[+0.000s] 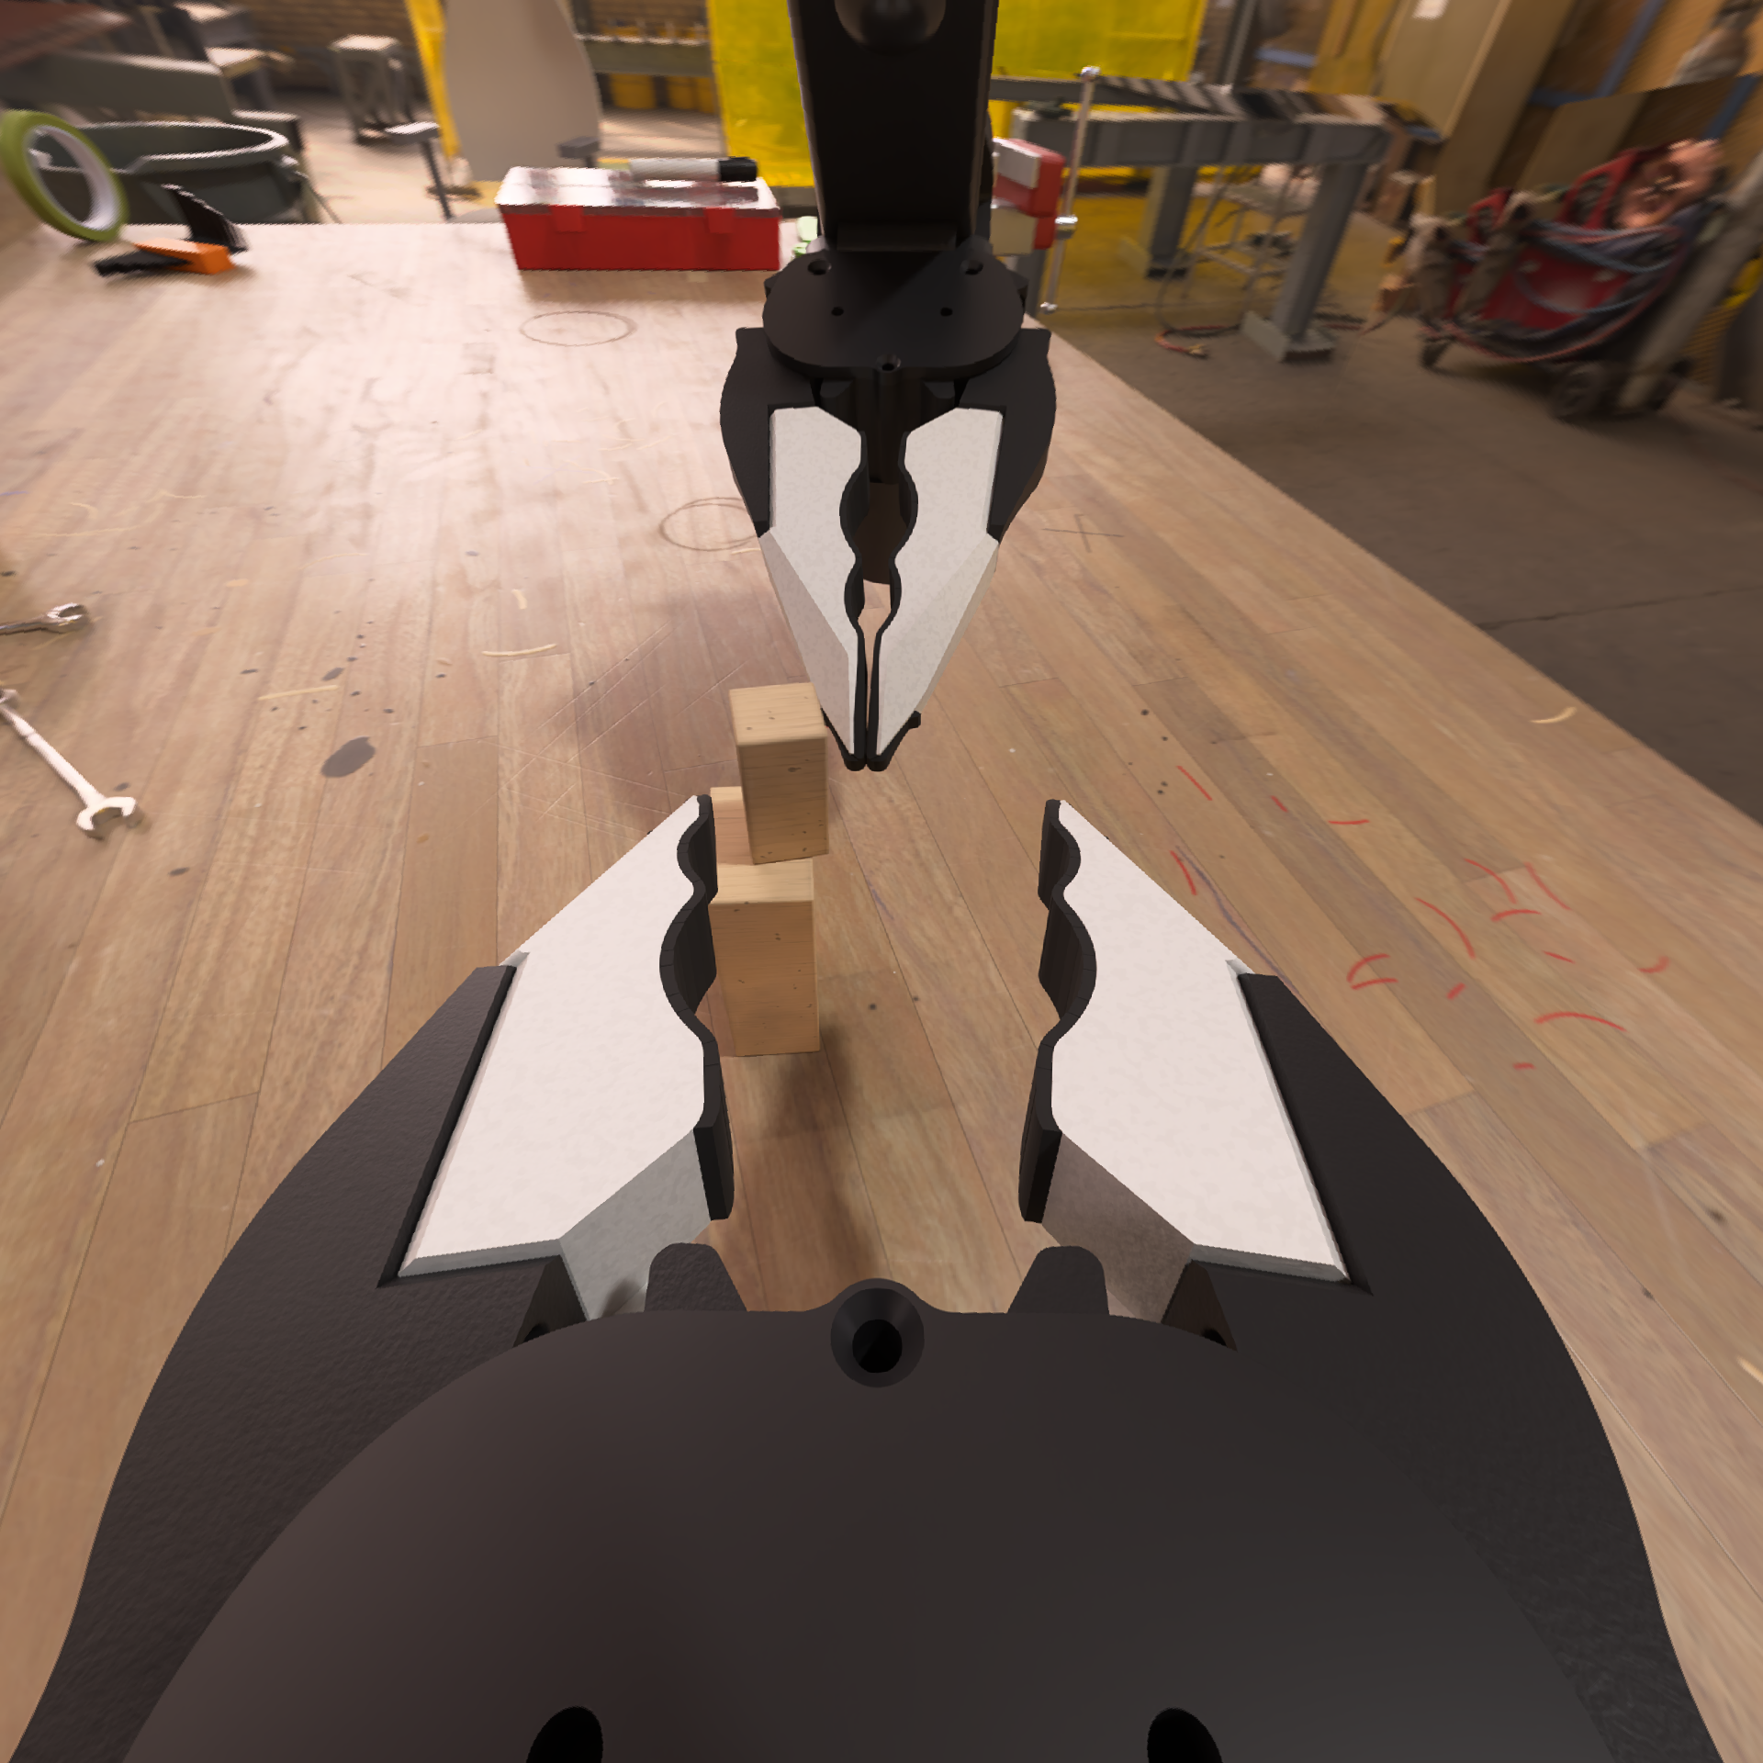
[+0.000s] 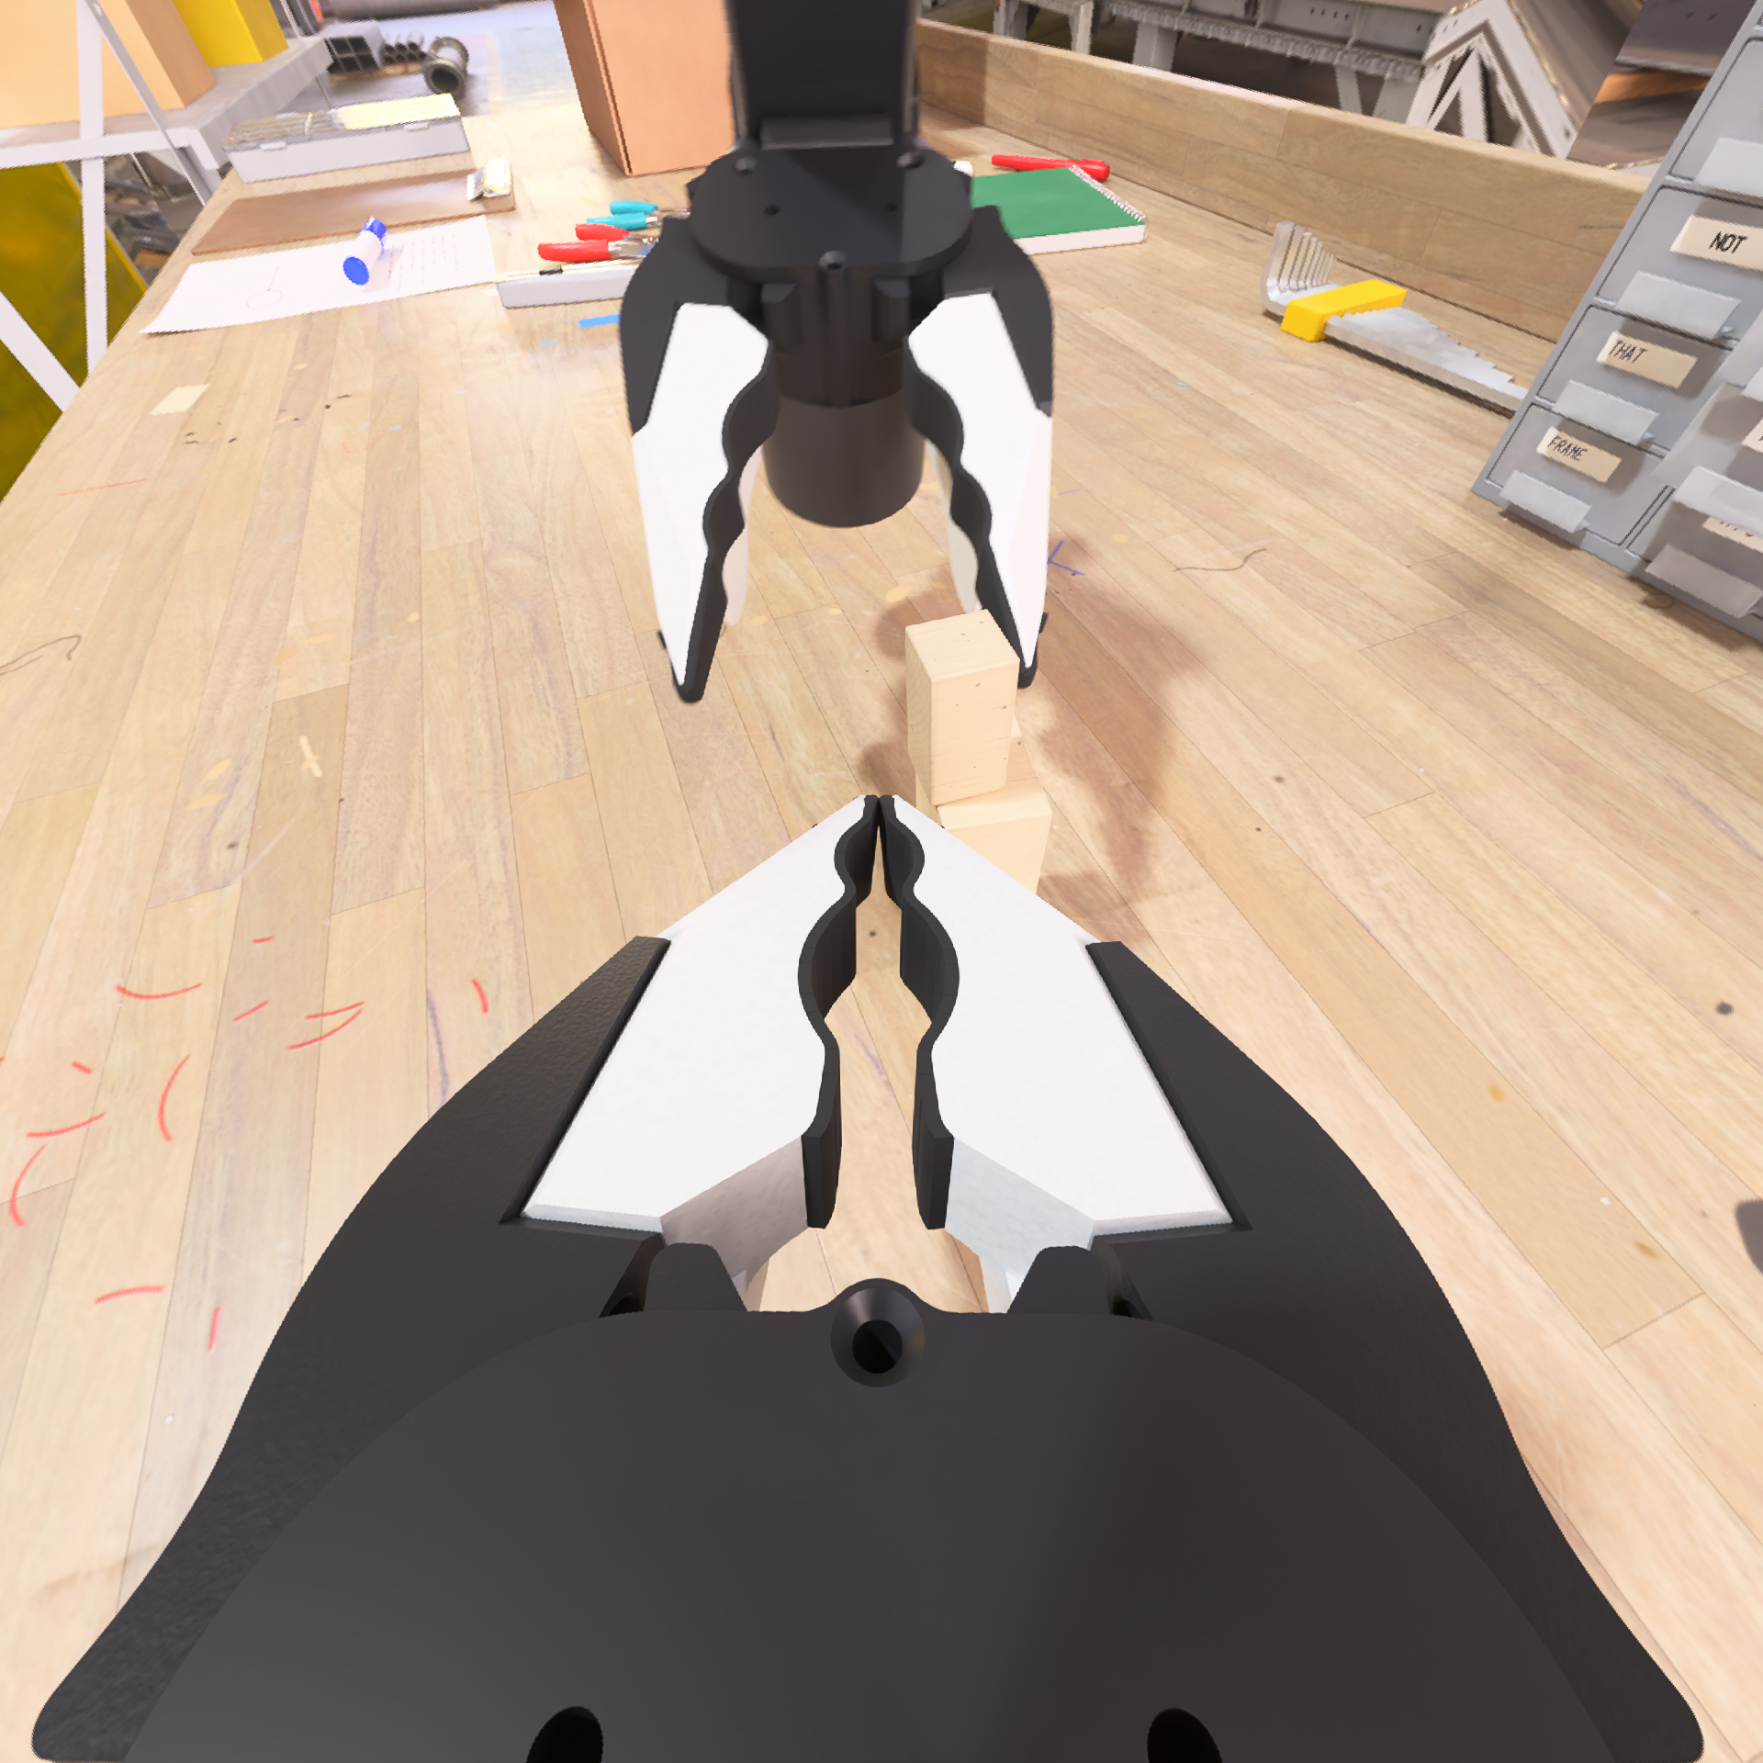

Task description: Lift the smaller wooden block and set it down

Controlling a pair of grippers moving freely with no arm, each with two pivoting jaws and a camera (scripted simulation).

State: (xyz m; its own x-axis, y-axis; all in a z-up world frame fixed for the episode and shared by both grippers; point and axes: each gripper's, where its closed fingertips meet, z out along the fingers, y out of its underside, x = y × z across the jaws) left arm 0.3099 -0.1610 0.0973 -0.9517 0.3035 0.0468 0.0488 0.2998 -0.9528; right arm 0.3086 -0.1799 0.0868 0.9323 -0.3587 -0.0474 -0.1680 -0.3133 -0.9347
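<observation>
Two pale wooden blocks stand close together on the wooden workbench (image 1: pixel 382 477). The near block (image 1: pixel 763 964) sits between my left gripper's (image 1: pixel 878 811) open fingers, close to its left finger (image 1: pixel 611 1002). It also shows in the right wrist view (image 2: pixel 959 711). The far block (image 1: pixel 780 777) stands just behind it and shows partly hidden in the right wrist view (image 2: pixel 997 825). I cannot tell which block is smaller. My right gripper (image 2: pixel 876 803) is shut and empty, with its tips right beside the far block; it also shows in the left wrist view (image 1: pixel 870 758). The left gripper shows open in the right wrist view (image 2: pixel 859 682).
A red toolbox (image 1: pixel 639 224), a green tape roll (image 1: pixel 62 176) and wrenches (image 1: pixel 67 773) lie at the far and left parts of the bench. The bench edge (image 1: pixel 1431 611) runs along the right. A grey drawer cabinet (image 2: pixel 1650 382), a saw (image 2: pixel 1355 310) and a green notebook (image 2: pixel 1049 205) are farther off.
</observation>
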